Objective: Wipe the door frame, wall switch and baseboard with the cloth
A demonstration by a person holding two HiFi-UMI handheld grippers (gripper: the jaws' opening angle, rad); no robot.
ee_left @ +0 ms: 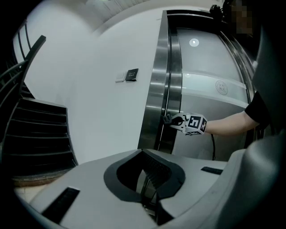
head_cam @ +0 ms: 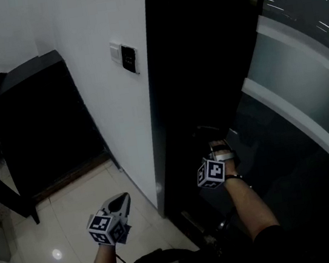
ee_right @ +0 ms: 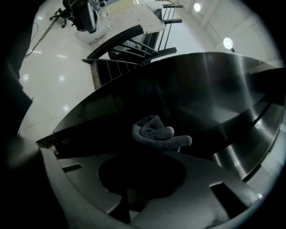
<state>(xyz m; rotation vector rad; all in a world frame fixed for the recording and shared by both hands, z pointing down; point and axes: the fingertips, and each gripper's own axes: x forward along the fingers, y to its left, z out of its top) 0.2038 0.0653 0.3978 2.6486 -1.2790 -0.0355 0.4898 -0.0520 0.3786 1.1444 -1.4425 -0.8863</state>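
Note:
My right gripper [head_cam: 211,147] is shut on a grey cloth [ee_right: 156,134] and holds it against the dark steel door frame [head_cam: 171,96], low on its inner side. The left gripper view shows the same cloth [ee_left: 168,118] touching the frame [ee_left: 157,89]. My left gripper [head_cam: 121,203] hangs over the tiled floor to the left of the frame. Its jaws are shut with nothing between them, as the left gripper view [ee_left: 150,173] confirms. The wall switch [head_cam: 124,57] sits on the white wall left of the frame, well above both grippers.
A glass door [head_cam: 304,82] with a white band curves away to the right of the frame. Dark stairs [head_cam: 34,122] with a black railing stand at the left. Glossy pale floor tiles [head_cam: 62,229] lie below the left gripper.

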